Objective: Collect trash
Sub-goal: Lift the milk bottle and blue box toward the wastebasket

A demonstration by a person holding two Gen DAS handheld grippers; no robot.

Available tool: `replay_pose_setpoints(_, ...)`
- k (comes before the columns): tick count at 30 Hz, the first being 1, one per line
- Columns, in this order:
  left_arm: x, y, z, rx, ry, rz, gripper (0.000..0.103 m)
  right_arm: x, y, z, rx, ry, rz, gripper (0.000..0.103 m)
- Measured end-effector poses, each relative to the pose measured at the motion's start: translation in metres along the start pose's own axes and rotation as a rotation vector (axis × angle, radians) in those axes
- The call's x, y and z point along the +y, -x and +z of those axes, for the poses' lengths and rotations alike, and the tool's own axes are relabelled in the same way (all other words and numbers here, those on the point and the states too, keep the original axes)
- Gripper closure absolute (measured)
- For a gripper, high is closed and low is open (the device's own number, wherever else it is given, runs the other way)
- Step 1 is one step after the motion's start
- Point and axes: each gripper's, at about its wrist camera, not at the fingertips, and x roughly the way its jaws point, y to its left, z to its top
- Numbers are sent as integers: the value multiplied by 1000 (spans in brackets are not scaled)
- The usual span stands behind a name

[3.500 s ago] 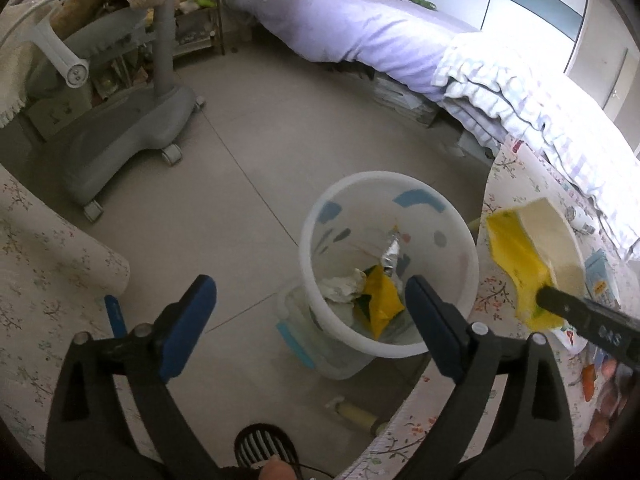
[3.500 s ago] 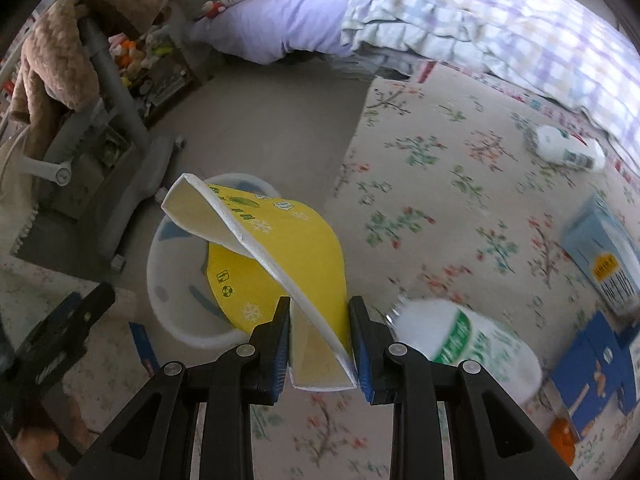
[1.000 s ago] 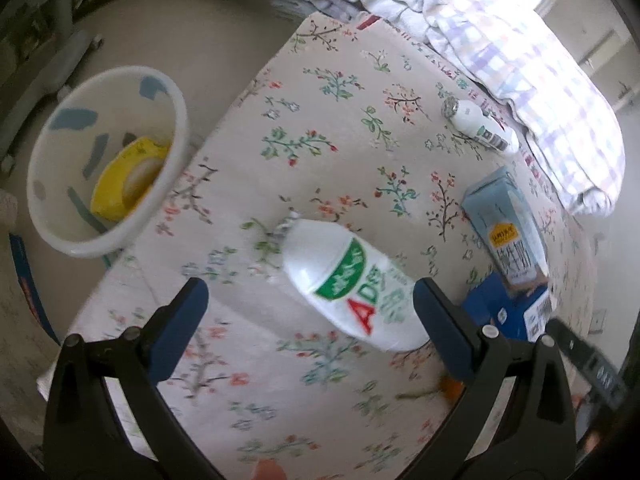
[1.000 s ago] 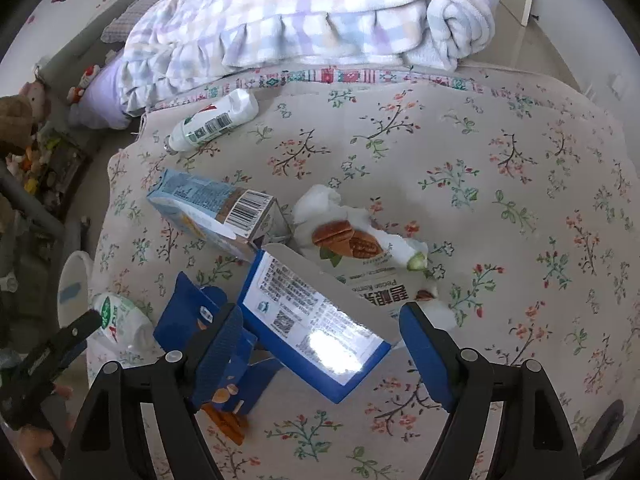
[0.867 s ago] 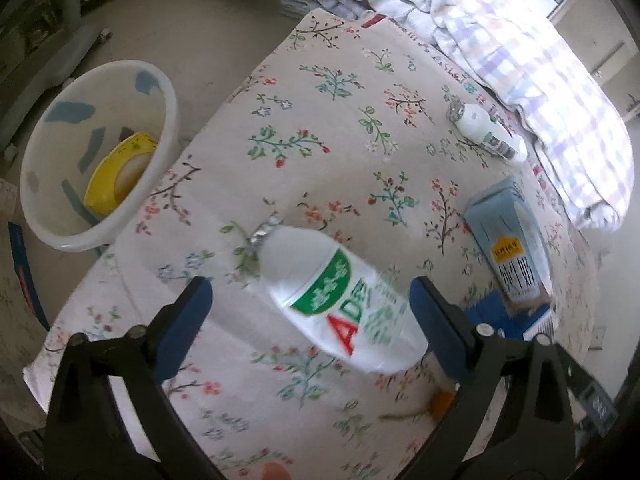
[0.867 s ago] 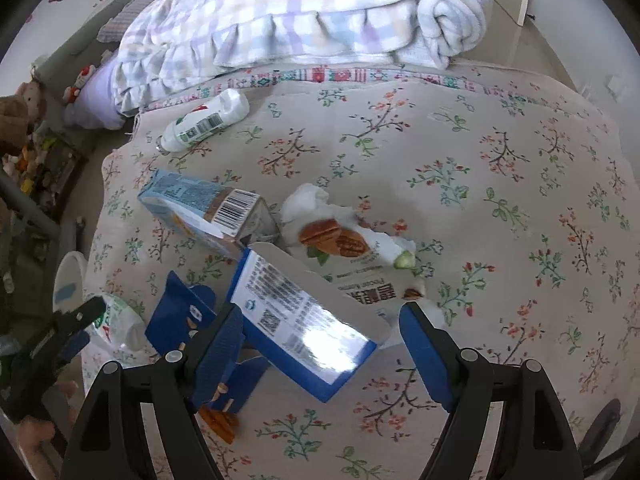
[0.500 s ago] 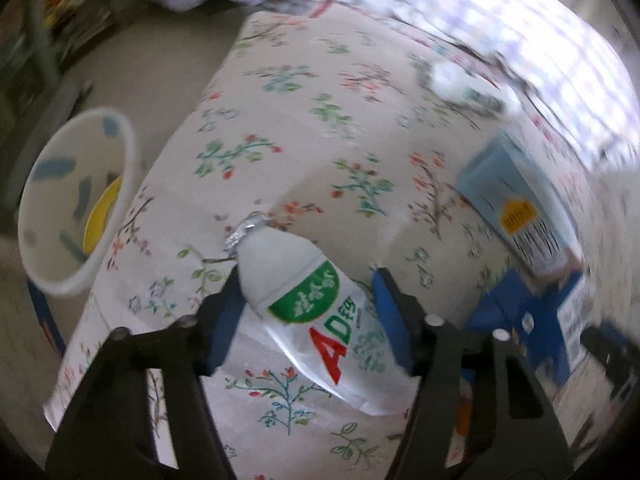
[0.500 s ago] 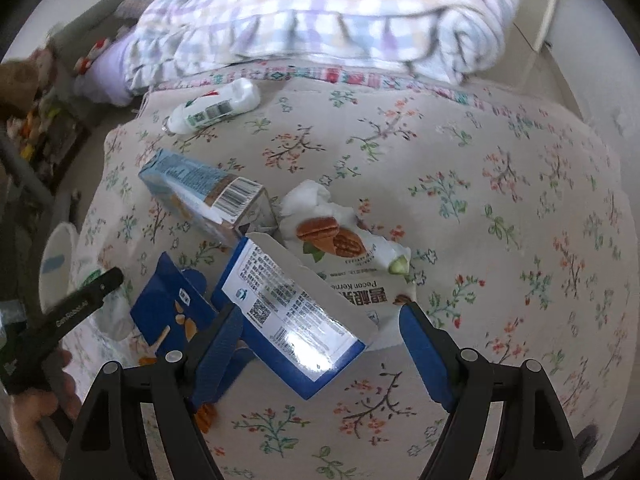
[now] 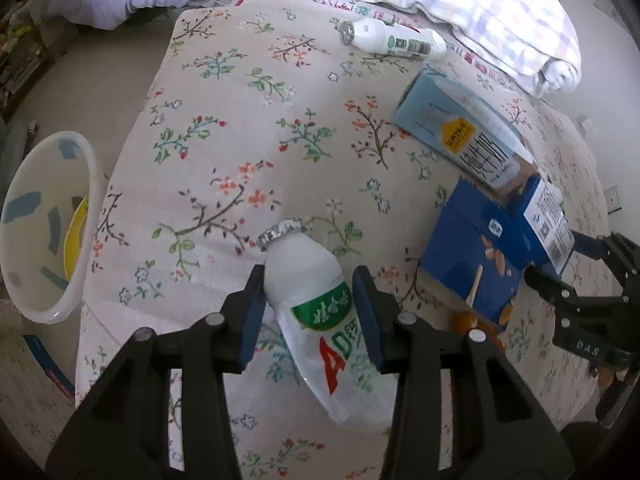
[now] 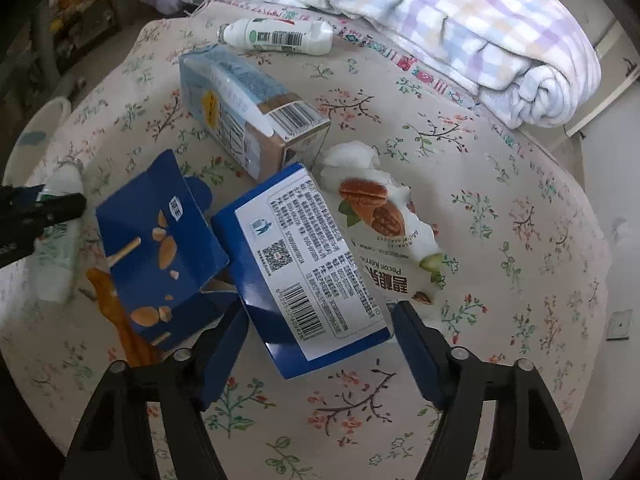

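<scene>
floral tablecloth (image 9: 248, 92) covers a round table with trash scattered on it, checked blanket (image 9: 460, 0) piled behind. we see our left gripper (image 9: 308, 304) with jaws just closing around a white drink bottle (image 9: 320, 312) lying on the cloth, foil cap pointing away; both blue pads sit against its sides, so it looks clamped. our right gripper (image 10: 316, 344) has jaws closing too but they stand wide either side of a blue box (image 10: 304, 264) with a barcode label, pads not pressing it as far as we can tell. just left of that box lies a flattened blue carton (image 10: 160, 240), and behind it a light blue milk carton (image 10: 240, 108). a nut snack bag (image 10: 384, 232) touches the blue box on the right. a small white bottle (image 10: 280, 38) lies near the blanket. white trash bin (image 9: 44, 220) stands on the floor beside the table, yellow wrapper (image 9: 74, 240) inside.
</scene>
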Motion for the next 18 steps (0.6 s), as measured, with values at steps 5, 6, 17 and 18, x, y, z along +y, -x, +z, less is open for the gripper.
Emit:
replay_pose_setpoints(5,7,4,-3,-7,1,-15,59,6,10,-5,-33,13,-32,30)
replay_pose_setpoints(6,7,7,-3,-12,-1,-20,59,6,15,-7,-44,2,-28,30)
replay_pose_setpoints(17,15,28,-7,-68,-3,-41,60,-14,53,-22,-112,-112,29,30)
replay_pose_setpoints(18,15,29,-7,-73,-1,-43,60,-16,56,-24,-117,-128,42,30)
